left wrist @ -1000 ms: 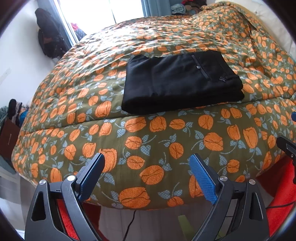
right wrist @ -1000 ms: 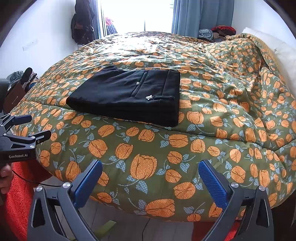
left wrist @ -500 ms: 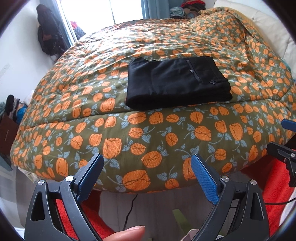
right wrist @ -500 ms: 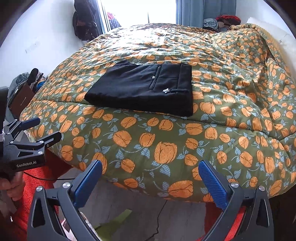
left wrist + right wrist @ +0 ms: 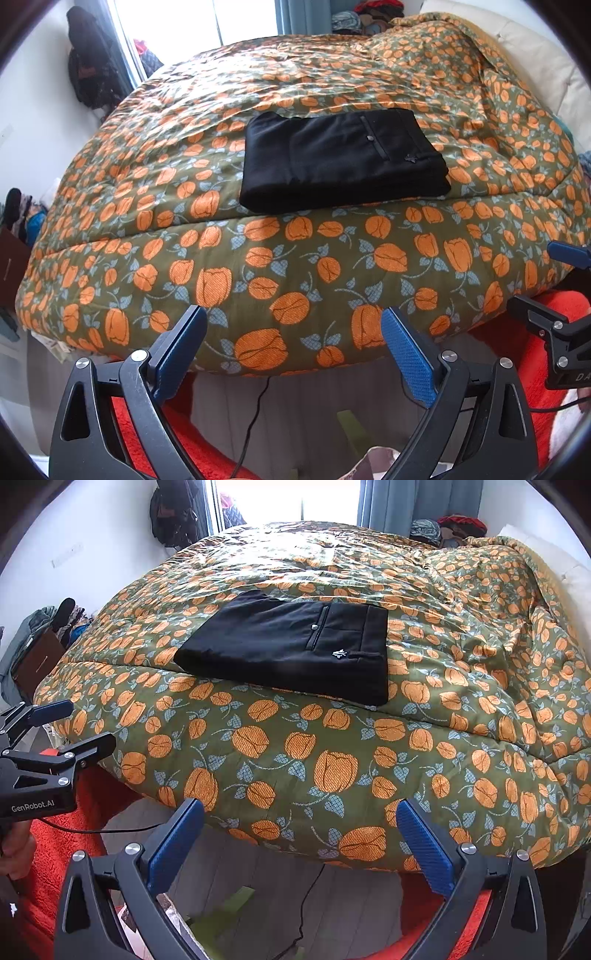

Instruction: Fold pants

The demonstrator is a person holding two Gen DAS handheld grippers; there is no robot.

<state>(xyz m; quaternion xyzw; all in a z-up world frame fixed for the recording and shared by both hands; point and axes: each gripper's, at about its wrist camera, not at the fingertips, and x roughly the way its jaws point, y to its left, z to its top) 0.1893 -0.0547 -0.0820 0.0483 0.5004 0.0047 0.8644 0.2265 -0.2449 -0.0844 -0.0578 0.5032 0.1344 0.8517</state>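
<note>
The black pants [image 5: 343, 160] lie folded into a neat rectangle on the flowered duvet [image 5: 303, 266], back pocket and button facing up; they also show in the right wrist view [image 5: 295, 646]. My left gripper [image 5: 291, 332] is open and empty, held off the near edge of the bed, well short of the pants. My right gripper [image 5: 299, 823] is open and empty too, also off the bed's near edge. Each gripper shows at the side of the other's view: the right one [image 5: 554, 295] and the left one [image 5: 62, 727].
The bed fills both views, its duvet [image 5: 332, 760] hanging over the near edge. A red rug [image 5: 74, 819] and a black cable [image 5: 255, 417] lie on the grey floor below. Clothes hang by the window [image 5: 92, 70]. Pillows [image 5: 532, 66] sit at the far right.
Both grippers have drawn back from the bed and dropped lower; more floor and rug show beneath the duvet edge. The folded pants have not moved. Both grippers stay open.
</note>
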